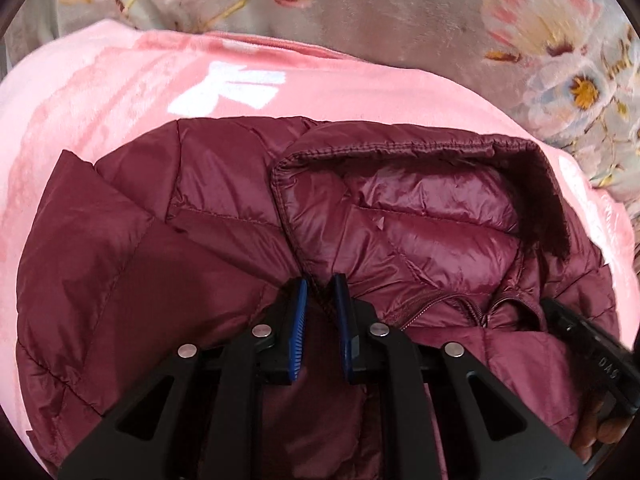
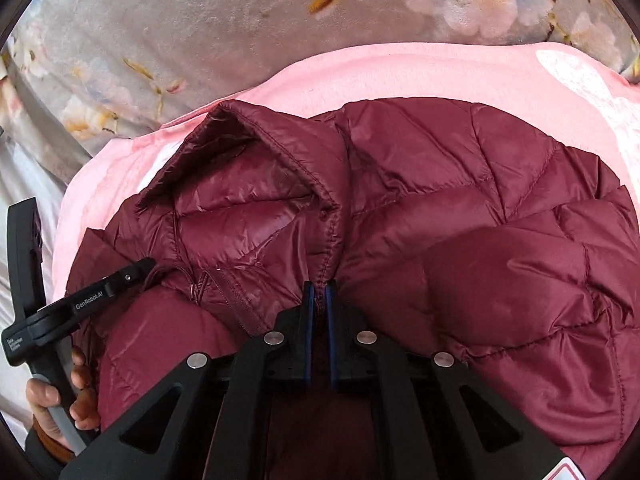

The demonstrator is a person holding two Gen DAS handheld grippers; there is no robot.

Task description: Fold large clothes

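A maroon quilted puffer jacket (image 1: 208,240) lies spread on a pink fleece cloth (image 1: 100,92), its hood (image 1: 420,216) open and facing up. My left gripper (image 1: 322,285) is shut on the hood's stitched edge where it meets the jacket's shoulder. In the right wrist view the jacket (image 2: 500,248) fills the lower frame, and my right gripper (image 2: 319,287) is shut on the other side of the hood (image 2: 240,208) rim at its base seam. The zipper top (image 2: 202,282) lies between the two grips. The left gripper (image 2: 140,270) also shows at the left, held by a hand (image 2: 52,396).
The pink cloth (image 2: 420,76) bears white print and lies on a grey floral bedspread (image 2: 160,32). The bedspread (image 1: 420,12) runs beyond the jacket's far side. The right gripper's black body (image 1: 588,336) shows at the right edge of the left wrist view.
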